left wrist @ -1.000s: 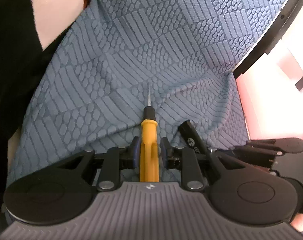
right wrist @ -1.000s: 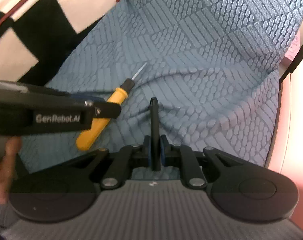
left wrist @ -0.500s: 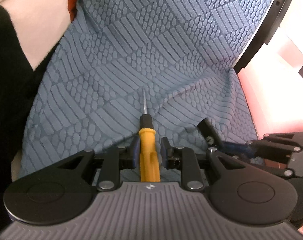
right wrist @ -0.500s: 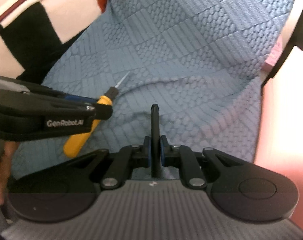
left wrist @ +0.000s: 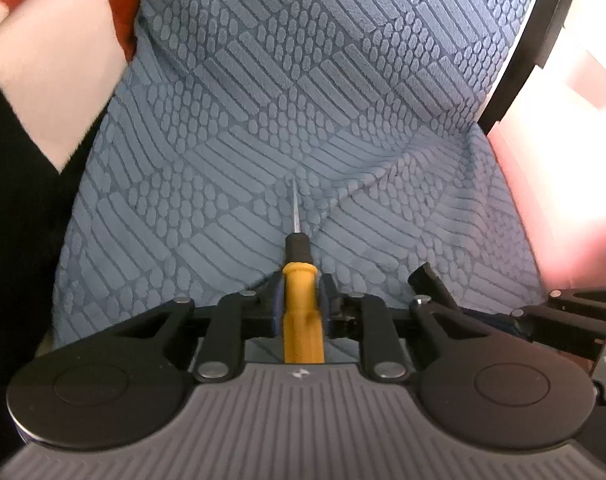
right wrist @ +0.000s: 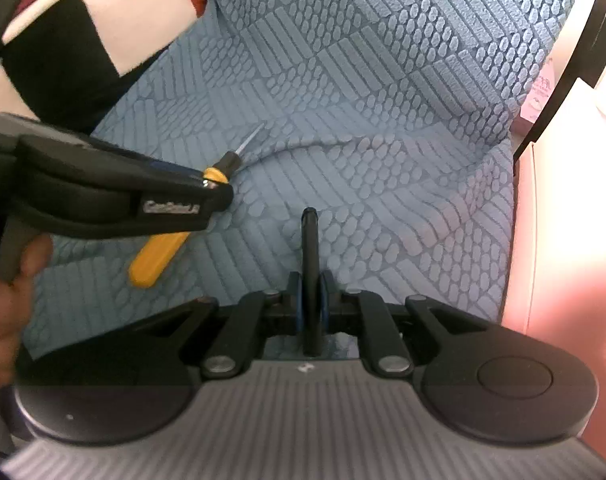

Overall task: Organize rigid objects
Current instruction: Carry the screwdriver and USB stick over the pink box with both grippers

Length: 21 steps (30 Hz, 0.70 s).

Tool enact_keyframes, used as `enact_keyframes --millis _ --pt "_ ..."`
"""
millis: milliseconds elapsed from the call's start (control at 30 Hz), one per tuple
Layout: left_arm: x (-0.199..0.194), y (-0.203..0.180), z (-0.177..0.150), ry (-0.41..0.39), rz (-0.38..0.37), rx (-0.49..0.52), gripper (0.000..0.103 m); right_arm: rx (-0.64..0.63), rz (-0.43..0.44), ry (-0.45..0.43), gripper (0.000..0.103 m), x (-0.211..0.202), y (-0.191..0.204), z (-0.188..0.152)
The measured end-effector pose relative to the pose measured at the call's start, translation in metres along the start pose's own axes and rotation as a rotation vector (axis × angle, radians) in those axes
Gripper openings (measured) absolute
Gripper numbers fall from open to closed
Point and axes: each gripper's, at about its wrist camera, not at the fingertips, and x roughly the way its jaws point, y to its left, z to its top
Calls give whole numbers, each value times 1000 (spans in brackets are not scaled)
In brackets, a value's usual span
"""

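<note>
**Both grippers clamped on tools over the blue cover**

In the left wrist view, a black, white and red blanket (left wrist: 43, 92) fills the left edge. At lower centre the left gripper (left wrist: 301, 296) has just been closing; its pads now press both sides of the yellow screwdriver (left wrist: 303, 312), whose thin shaft points up the frame, over the blue textured cover (left wrist: 343, 80). At lower right the right gripper (left wrist: 495, 316) reaches in.

In the right wrist view, a hand (right wrist: 3, 312) sits at the left edge behind the left gripper, the screwdriver's handle jutting below it. At lower centre the right gripper is pinched tight on a slim black tool (right wrist: 310, 240), standing up the frame.
</note>
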Motion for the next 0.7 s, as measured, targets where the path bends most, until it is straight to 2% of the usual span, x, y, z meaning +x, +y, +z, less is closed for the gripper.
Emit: enact_keyframes --millis 267,700 --pt "-6 6 -3 -10 -17 -31 20 45 -1 -4 12 -6 4 -4" --pt "-58 15 -7 -118 -97 -82 20 125 -29 -85 12 -48 1 -11"
